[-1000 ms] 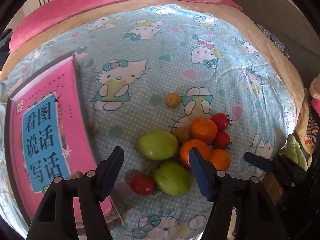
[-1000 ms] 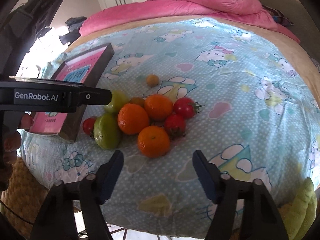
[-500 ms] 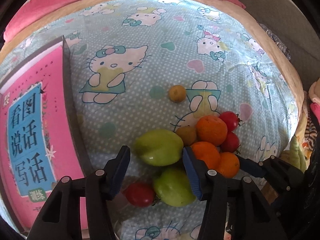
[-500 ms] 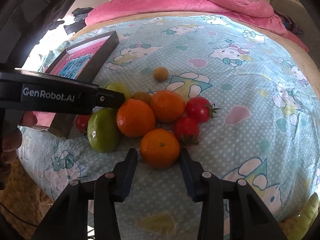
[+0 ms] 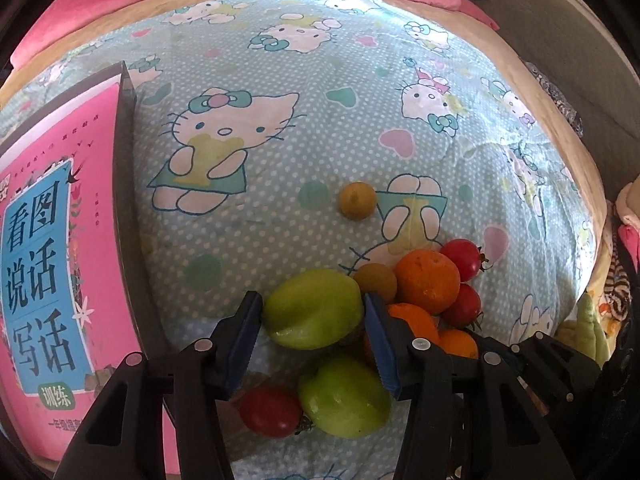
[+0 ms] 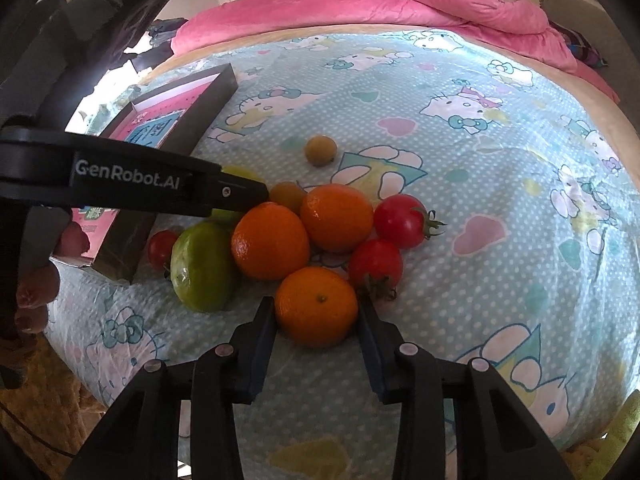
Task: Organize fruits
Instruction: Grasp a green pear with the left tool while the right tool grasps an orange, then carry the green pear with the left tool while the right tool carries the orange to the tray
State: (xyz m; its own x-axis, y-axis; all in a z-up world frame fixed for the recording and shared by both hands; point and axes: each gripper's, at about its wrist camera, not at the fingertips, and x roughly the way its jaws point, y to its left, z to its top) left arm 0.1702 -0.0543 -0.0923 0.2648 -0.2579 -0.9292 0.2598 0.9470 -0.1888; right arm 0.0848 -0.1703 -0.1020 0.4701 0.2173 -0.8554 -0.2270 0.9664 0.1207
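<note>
Jaws on my left gripper (image 5: pixel 312 320) are closing, and both pads already touch the upper green fruit (image 5: pixel 314 309) from either side. At 6 o'clock of it lies a second green fruit (image 5: pixel 344 398), with a tomato (image 5: pixel 271 411) touching that one at 9 o'clock. An orange (image 5: pixel 427 282) sits at 3 o'clock of the held fruit, two more tomatoes beyond it. A small yellow fruit (image 5: pixel 357 201) lies apart at 12 o'clock, alone on the bedsheet (image 5: pixel 320 80). At 9 o'clock I see a pink book (image 5: pixel 48 260).

My right gripper (image 6: pixel 316 312) is closing too, its pads pressed against the near orange (image 6: pixel 316 306). Two oranges sit at 11 and 12 o'clock of it, a tomato (image 6: pixel 376 264) touching it at 2 o'clock. A pink quilt (image 6: pixel 380 4) covers the far bed.
</note>
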